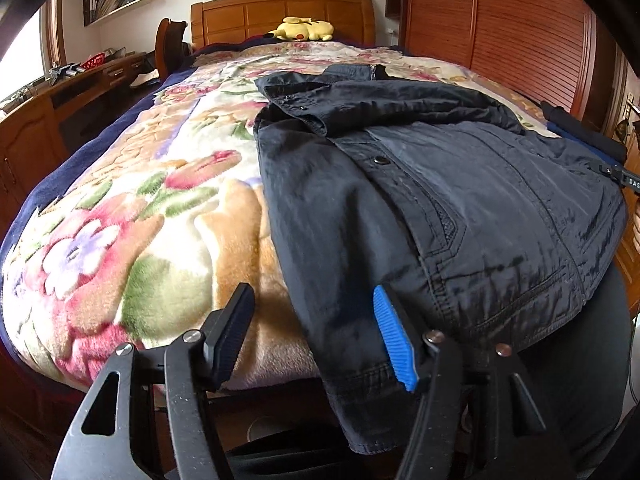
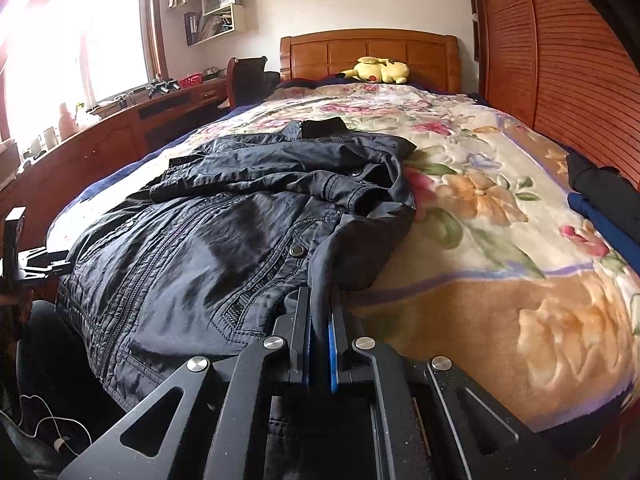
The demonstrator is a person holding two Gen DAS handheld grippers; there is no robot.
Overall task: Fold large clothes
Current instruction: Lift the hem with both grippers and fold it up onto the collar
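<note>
Dark jacket [image 1: 420, 184] lies front-up on the bed [image 1: 132, 216], hem hanging over the foot edge, collar toward the headboard [image 1: 280, 16]; its sleeves are already folded across the chest. Right gripper [image 2: 320, 340] has its jaws clamped on the hem edge at the jacket's right side, near the foot edge. Left gripper [image 1: 316, 336] has its jaws apart and holds nothing; one blue pad [image 1: 394, 336] is against the left hem edge, the other finger is over bare blanket.

Judged step: get a matching left grip, then fold the hem up toward the collar.

- Slide the left jaws on so the hem edge sits fully between the pads, through all layers.
- Grip level with the right side, or the fold skews.
- Lift both together; watch the sleeves don't slip out.
</note>
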